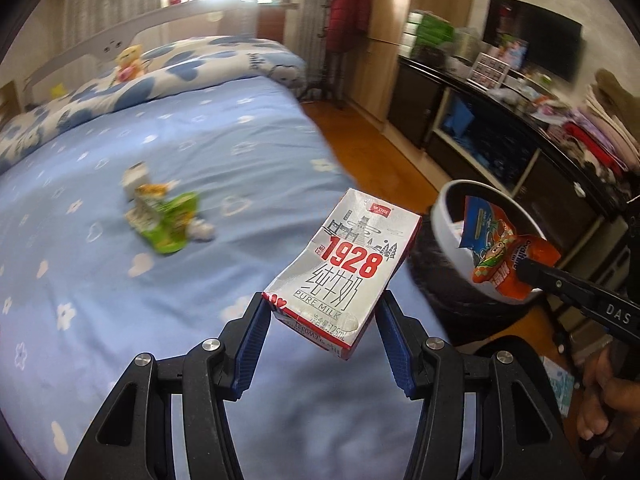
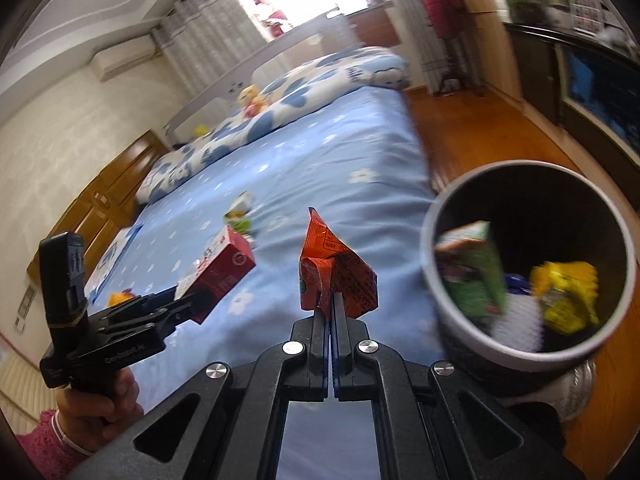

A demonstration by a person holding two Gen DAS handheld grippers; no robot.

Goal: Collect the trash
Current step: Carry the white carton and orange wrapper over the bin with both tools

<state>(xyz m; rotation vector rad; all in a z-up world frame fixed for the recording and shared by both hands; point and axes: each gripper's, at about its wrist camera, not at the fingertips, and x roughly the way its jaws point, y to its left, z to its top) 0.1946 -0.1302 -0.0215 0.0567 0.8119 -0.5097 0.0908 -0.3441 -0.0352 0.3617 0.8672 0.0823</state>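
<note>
My left gripper (image 1: 322, 312) is shut on a red and white milk carton (image 1: 344, 268), held above the blue bed near its right edge; the carton also shows in the right wrist view (image 2: 222, 268). My right gripper (image 2: 330, 300) is shut on an orange snack wrapper (image 2: 336, 268), held beside the rim of the round trash bin (image 2: 432, 264). In the left wrist view the wrapper (image 1: 500, 252) hangs in front of the bin's rim (image 1: 442, 216). Several pieces of trash (image 1: 162, 216) lie together on the bed.
The bin holds a green carton (image 2: 476, 272) and a yellow wrapper (image 2: 568, 296). A folded quilt (image 1: 132, 80) and a plush toy (image 1: 128, 62) lie at the bed's head. A dark cabinet (image 1: 500, 128) with clutter lines the right wall. Wooden floor (image 1: 380, 148) lies between.
</note>
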